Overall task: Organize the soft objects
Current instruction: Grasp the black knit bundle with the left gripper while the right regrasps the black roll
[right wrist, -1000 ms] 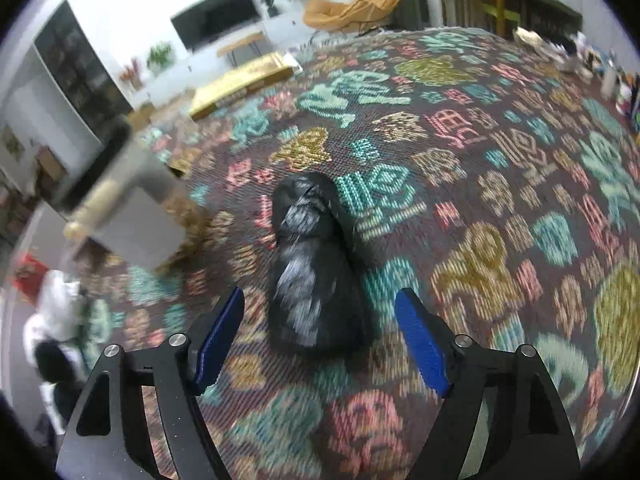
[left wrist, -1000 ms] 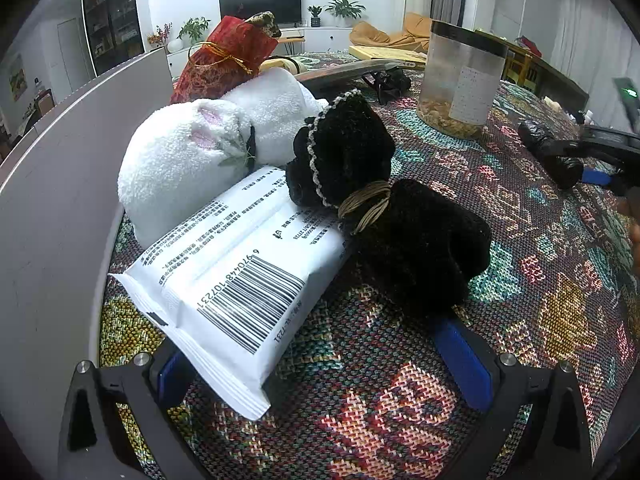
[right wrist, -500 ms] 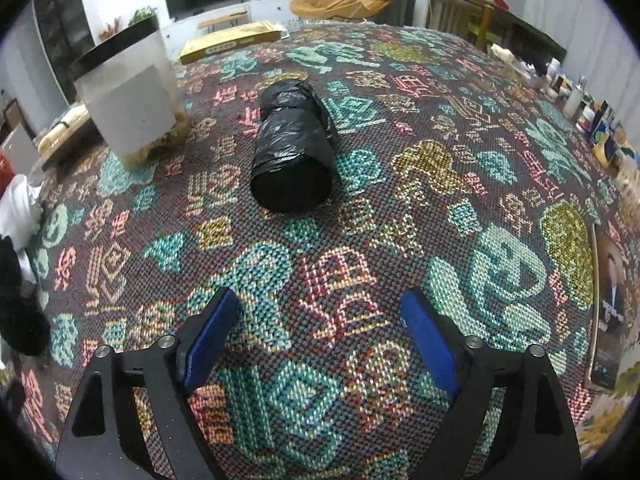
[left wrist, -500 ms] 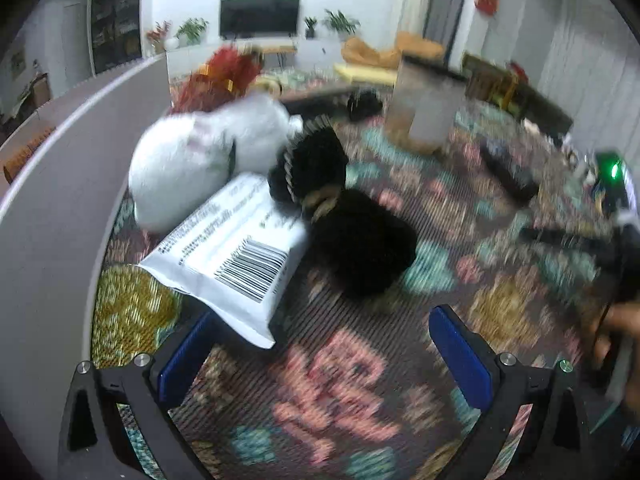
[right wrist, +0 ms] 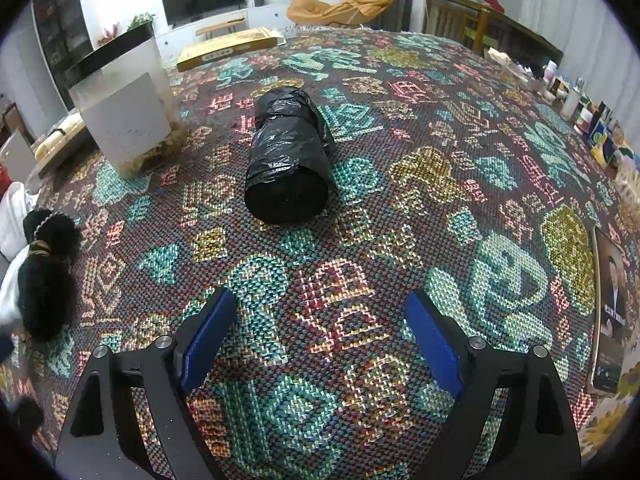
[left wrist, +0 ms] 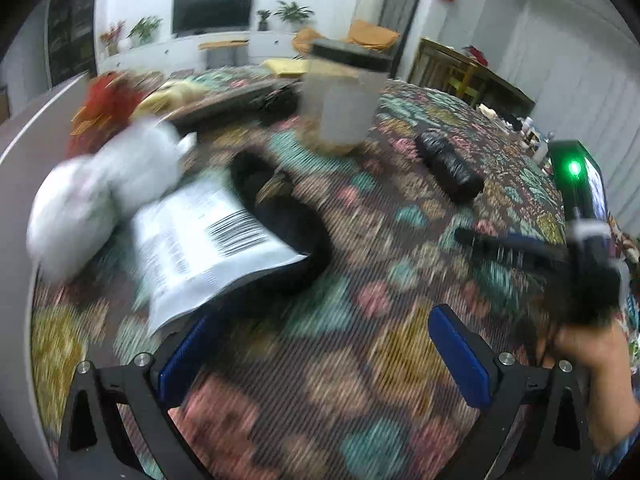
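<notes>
A black plastic bag roll point(right wrist: 288, 160) lies on the patterned tablecloth, ahead of my open, empty right gripper point(right wrist: 320, 332); it also shows in the left wrist view point(left wrist: 448, 164). At the left, a white tissue pack point(left wrist: 208, 240), a black pouch point(left wrist: 288, 216), a white plush point(left wrist: 104, 184) and a red pouch point(left wrist: 108, 100) lie grouped together. My left gripper point(left wrist: 320, 356) is open and empty, just short of the tissue pack. The black pouch also shows in the right wrist view point(right wrist: 44, 264).
A clear jar with a black lid point(right wrist: 124, 100) stands behind the roll. A grey panel point(left wrist: 24, 128) borders the left side. Small bottles and boxes point(right wrist: 592, 116) crowd the right edge. A flat yellow box point(right wrist: 228, 48) lies at the back.
Both grippers have pulled back from the objects. The left view swung right and is blurred; the right gripper backed away from the black roll, which now lies farther ahead.
</notes>
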`<state>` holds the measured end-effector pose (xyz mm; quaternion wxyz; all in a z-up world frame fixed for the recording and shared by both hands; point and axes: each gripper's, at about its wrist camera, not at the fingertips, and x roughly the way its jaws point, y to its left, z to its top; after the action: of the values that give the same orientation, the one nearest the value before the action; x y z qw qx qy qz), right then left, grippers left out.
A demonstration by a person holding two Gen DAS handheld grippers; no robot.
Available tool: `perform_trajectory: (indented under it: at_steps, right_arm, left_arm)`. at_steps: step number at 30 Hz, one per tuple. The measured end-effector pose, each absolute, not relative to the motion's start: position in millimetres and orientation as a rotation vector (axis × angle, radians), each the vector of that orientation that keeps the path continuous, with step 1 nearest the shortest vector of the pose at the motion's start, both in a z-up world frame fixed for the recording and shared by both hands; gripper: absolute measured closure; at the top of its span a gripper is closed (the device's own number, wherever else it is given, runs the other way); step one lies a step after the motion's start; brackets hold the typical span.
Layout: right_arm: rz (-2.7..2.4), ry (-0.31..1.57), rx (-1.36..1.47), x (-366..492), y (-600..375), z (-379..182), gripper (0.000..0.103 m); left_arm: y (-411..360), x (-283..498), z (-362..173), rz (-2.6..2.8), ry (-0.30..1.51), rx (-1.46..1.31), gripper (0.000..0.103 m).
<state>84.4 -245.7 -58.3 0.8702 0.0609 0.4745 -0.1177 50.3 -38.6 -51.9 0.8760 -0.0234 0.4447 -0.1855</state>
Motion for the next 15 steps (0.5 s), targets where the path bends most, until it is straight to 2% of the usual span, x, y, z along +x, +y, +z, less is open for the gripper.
perform_trajectory:
  at_steps: [4, 9, 15]
  right_arm:
    - [-0.25, 0.985, 0.128, 85.6, -245.6, -58.7, 0.013]
    - [-0.251, 0.984, 0.129, 85.9, -245.9, -59.1, 0.013]
    - [-0.251, 0.984, 0.129, 85.8, -246.0, -58.9, 0.013]
  left_arm:
    - [-10.1, 21.4, -50.0, -0.34, 0.912, -0.048, 0.001]
    - [-10.9, 1.4, -37.5, -0.356, 0.858, 0.007, 0.001]
    - [-43.0, 40.3, -18.5, -0.349, 0.828, 0.057, 0.001]
